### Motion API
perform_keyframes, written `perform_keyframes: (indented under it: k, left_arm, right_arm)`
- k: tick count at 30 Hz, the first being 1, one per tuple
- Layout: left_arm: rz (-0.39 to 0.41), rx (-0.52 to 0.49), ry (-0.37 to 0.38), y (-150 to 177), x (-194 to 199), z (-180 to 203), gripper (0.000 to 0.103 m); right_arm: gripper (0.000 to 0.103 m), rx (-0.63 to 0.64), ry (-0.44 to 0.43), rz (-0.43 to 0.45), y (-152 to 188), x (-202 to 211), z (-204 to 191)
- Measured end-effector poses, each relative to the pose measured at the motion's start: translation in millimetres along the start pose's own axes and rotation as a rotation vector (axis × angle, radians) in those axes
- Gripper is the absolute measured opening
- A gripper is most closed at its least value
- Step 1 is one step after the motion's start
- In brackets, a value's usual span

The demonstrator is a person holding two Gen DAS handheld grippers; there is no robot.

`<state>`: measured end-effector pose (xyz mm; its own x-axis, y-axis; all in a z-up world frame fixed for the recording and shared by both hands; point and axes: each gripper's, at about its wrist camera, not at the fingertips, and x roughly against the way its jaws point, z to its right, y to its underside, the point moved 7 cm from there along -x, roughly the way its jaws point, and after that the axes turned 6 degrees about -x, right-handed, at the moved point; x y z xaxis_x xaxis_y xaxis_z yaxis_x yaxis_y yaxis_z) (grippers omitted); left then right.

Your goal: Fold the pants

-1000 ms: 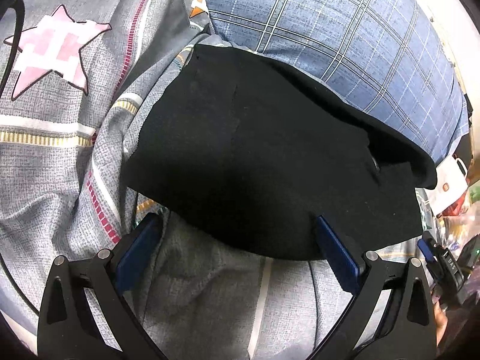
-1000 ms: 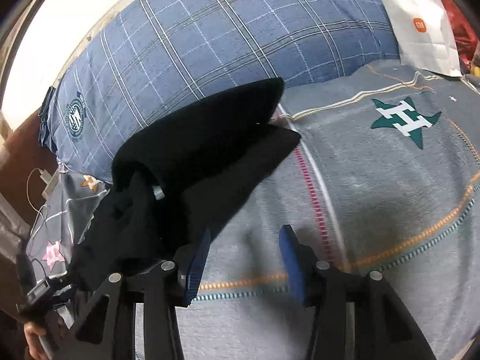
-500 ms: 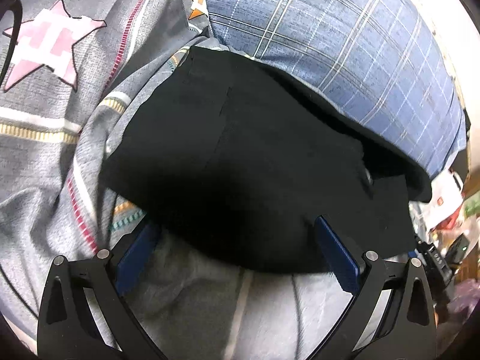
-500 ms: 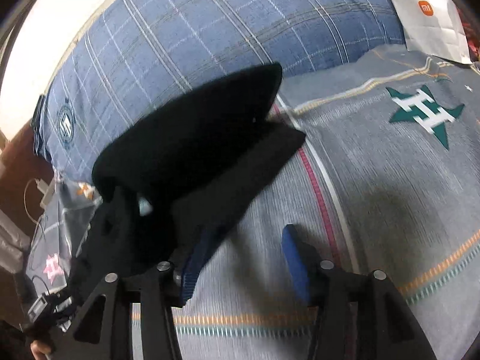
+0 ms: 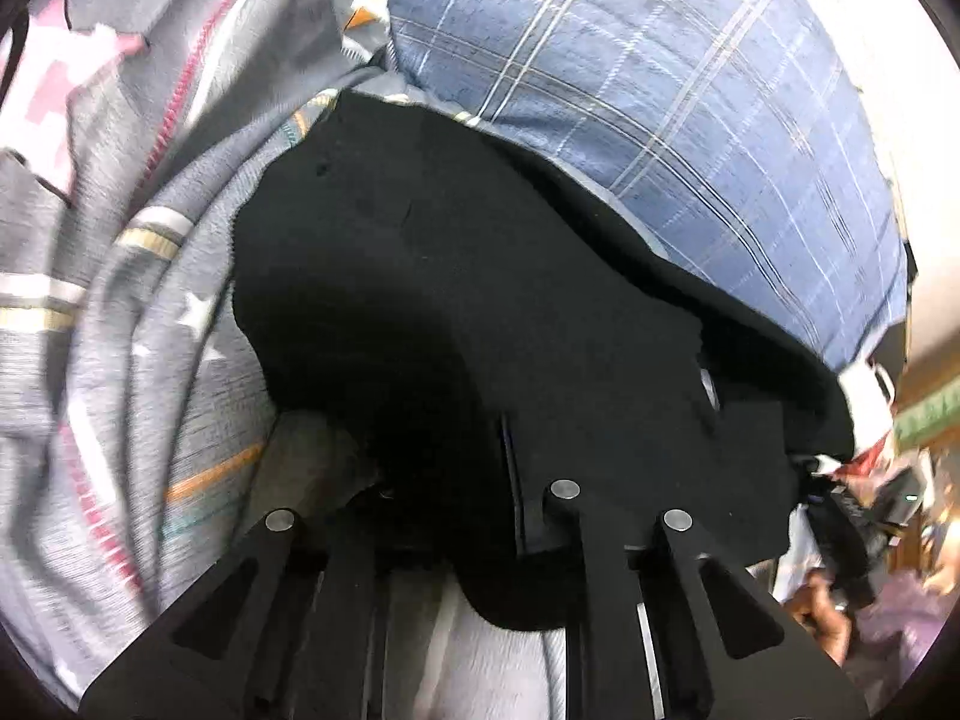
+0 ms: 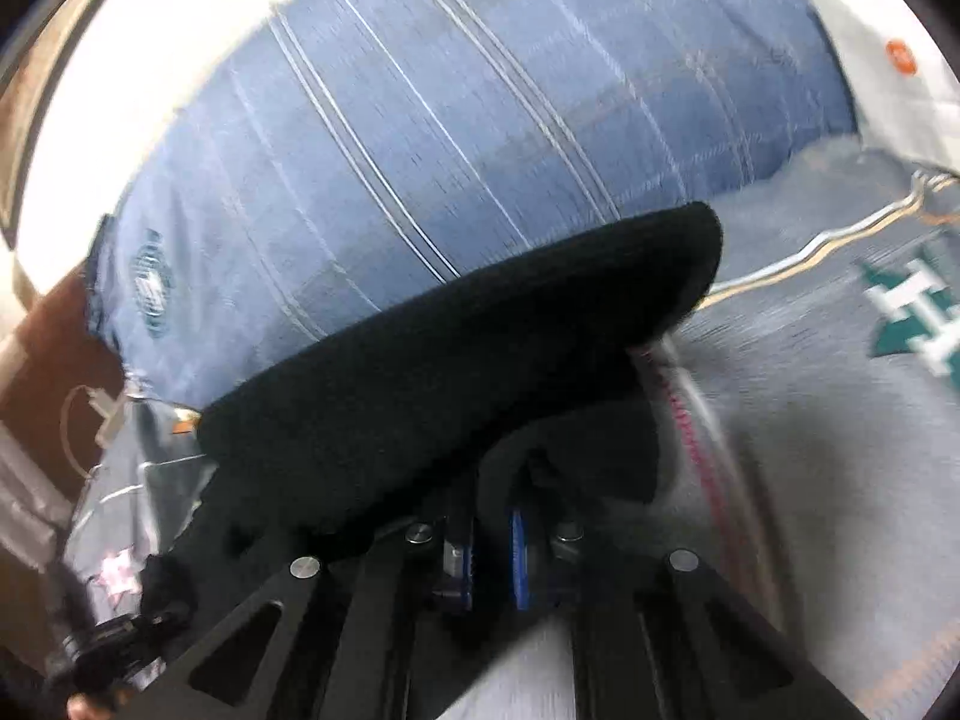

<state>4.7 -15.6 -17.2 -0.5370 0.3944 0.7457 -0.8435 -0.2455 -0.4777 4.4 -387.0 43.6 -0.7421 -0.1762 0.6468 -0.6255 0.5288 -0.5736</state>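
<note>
Both tongs have closed since half a second ago, when each stood wide open at the near edge of the black pants. Left tongs now have their arms drawn close together, and the tips are buried in the dark cloth, so they look clamped on the near hem, though the pads themselves are hidden. Right tongs are nearly shut too: the two blue pads stand just apart with a fold of black fabric pinched between them.

The pants lie on the bed, on the grey bedsheet with its stars and stripes, their far edge up against the blue plaid pillow. In the right wrist view the upper layer of the pants bulges up as a thick dark roll in front of the pillow, fuller and nearer than before (the frame is smeared with motion, so finer detail is lost). In the left wrist view the cloth has bunched toward the camera, and its near edge, earlier a smooth curve between the open pads, now wraps over the tips.

A white paper bag sits at the far right of the bed. Clutter at the right edge of the left view is too blurred to name.
</note>
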Motion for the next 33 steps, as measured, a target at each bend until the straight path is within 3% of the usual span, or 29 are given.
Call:
perform_keyframes:
  k: [3,7,10,15,18,20,23,28,30,33]
  left_arm:
    - [0.019,-0.034,0.038,2.4,26.9,1.6,0.012]
    - [-0.014,-0.054,0.066,13.7,49.3,-4.8,0.012]
    - [-0.066,-0.073,0.022,29.7,40.4,-16.7,0.012]
    - [-0.101,-0.103,-0.013,47.0,41.0,-23.1,0.018]
    - [-0.102,-0.125,-0.027,51.0,57.7,-26.2,0.02]
    - [-0.099,-0.143,-0.049,49.7,62.1,-28.2,0.029]
    - [-0.057,-0.171,-0.116,50.3,73.1,-34.6,0.048]
    - [-0.038,-0.192,-0.136,52.9,68.5,-38.4,0.051]
    - [-0.04,-0.209,-0.143,54.0,59.6,-40.1,0.052]
    - [-0.056,-0.22,-0.163,56.7,53.4,-45.3,0.055]
  right_arm:
    - [0.008,0.021,0.009,0.063,0.2,58.6,-1.5]
    - [0.008,-0.017,0.039,0.103,11.3,121.7,14.5]
    - [0.008,0.013,0.123,0.052,33.6,119.8,27.1]
    - [0.011,-0.119,0.26,-0.108,72.5,95.9,75.4]
    - [0.025,-0.127,0.301,-0.044,68.6,123.9,83.1]
    - [0.025,-0.095,0.335,-0.007,61.9,139.2,78.5]
    - [0.026,-0.048,0.29,0.04,51.7,156.2,59.5]
    - [0.028,0.03,0.078,-0.069,67.5,123.8,16.8]
    - [0.028,0.041,0.055,-0.133,83.2,99.4,14.8]
    - [0.028,0.028,0.112,-0.216,99.0,77.6,29.1]
